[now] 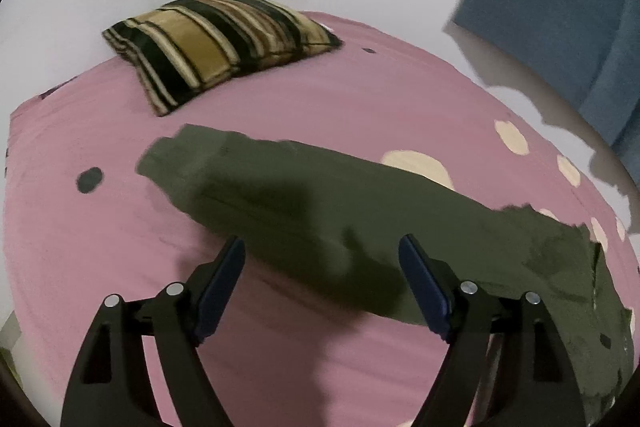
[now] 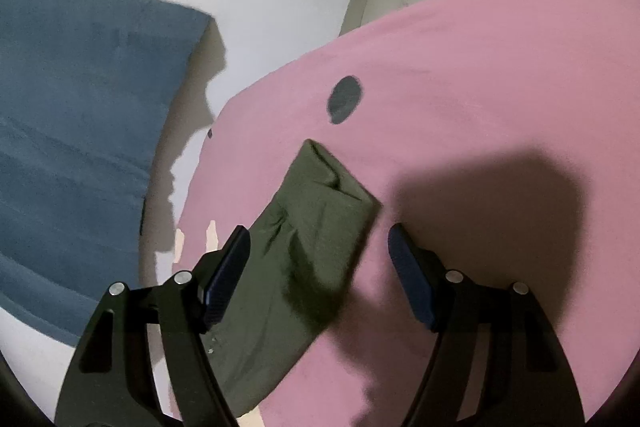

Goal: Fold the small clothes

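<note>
Black tongs (image 1: 322, 251) with dark blue pads (image 1: 222, 287) (silver pivot screws (image 1: 174, 289)).

Both grippers' fingers (image 1: 224, 283) (image 2: 408, 267) apart, empty

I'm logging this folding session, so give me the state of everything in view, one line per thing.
Olive-green cloth garment: folded into a long strip, lying flat on the pink bedsheet, not gripped.
Left gripper: open, holding nothing.
Right gripper: open, holding nothing, garment end beyond its jaws.
Black-and-gold striped pillow: lying flat at the bed's far end.
</note>
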Tool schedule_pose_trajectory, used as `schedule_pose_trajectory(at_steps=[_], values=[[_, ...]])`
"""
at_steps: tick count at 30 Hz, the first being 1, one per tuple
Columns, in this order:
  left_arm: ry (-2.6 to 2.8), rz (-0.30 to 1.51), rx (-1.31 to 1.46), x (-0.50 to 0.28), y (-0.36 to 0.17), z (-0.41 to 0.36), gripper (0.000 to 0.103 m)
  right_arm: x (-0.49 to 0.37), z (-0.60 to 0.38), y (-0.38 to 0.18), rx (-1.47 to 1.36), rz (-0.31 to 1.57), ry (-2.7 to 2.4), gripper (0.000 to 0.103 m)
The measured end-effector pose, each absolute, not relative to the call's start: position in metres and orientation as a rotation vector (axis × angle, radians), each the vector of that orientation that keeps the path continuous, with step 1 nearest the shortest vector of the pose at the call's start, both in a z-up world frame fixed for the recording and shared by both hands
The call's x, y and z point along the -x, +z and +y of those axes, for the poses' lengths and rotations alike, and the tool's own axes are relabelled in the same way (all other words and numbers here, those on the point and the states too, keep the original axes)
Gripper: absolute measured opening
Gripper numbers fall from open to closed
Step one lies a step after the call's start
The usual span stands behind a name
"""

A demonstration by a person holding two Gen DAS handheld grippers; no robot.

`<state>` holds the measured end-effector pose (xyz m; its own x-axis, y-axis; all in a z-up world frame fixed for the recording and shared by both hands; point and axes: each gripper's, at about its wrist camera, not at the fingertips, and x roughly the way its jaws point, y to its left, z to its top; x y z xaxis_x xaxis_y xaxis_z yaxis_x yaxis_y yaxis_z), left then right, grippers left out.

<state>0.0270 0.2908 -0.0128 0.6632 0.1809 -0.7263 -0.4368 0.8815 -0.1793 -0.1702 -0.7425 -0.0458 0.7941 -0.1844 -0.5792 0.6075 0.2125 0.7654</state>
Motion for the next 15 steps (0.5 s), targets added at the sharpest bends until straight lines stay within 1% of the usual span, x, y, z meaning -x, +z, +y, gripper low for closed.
schedule_pose_trajectory(at_steps=[1, 2, 3, 4, 5, 8, 11, 15], values=[[0.350, 0.776, 0.354, -0.028, -0.013, 0.286, 0.079, 0.164, -0.743, -0.045, -1.220, 0.425, -0.575, 0.070], [0.342, 0.780, 0.354, -0.029, -0.014, 0.281, 0.079, 0.156, -0.743, -0.043, -1.182, 0.460, -0.585, 0.067], [0.332, 0.786, 0.353, -0.030, -0.016, 0.276, 0.079, 0.150, -0.742, -0.042, -1.158, 0.484, -0.582, 0.045], [0.328, 0.789, 0.351, -0.031, -0.016, 0.272, 0.079, 0.145, -0.741, -0.043, -1.149, 0.517, -0.573, 0.016], [0.322, 0.794, 0.348, -0.032, -0.018, 0.269, 0.079, 0.140, -0.740, -0.045, -1.156, 0.545, -0.562, 0.014], [0.310, 0.804, 0.347, -0.033, -0.021, 0.261, 0.079, 0.138, -0.731, -0.035, -1.130, 0.520, -0.565, 0.013], [0.294, 0.808, 0.354, -0.033, -0.023, 0.257, 0.079, 0.129, -0.714, -0.006, -1.079, 0.466, -0.520, 0.012], [0.279, 0.804, 0.356, -0.030, -0.024, 0.252, 0.079, 0.099, -0.669, 0.056, -0.979, 0.412, -0.397, 0.012]])
